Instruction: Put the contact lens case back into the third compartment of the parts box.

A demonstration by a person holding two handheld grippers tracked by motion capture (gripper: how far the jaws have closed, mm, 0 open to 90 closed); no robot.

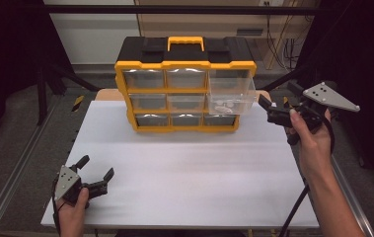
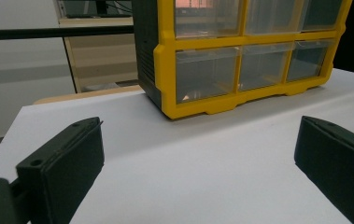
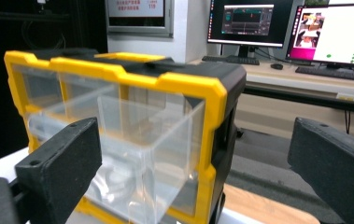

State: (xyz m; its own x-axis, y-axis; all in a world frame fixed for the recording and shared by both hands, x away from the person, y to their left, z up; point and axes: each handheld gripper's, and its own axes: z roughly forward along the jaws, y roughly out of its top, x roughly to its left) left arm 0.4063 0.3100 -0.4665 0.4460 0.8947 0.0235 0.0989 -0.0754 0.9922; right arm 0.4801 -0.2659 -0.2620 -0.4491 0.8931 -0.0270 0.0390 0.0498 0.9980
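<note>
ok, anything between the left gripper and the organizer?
Nothing: high view shows bare white table between the left gripper and the organizer.

A drawer cabinet (image 1: 184, 84) stands on the table (image 1: 189, 177) at upper centre of the high view. Its top right drawer (image 1: 231, 91) juts forward. The right hand-held gripper (image 1: 273, 111) sits just right of that drawer; the left hand-held gripper (image 1: 95, 173) is at lower left.
</note>
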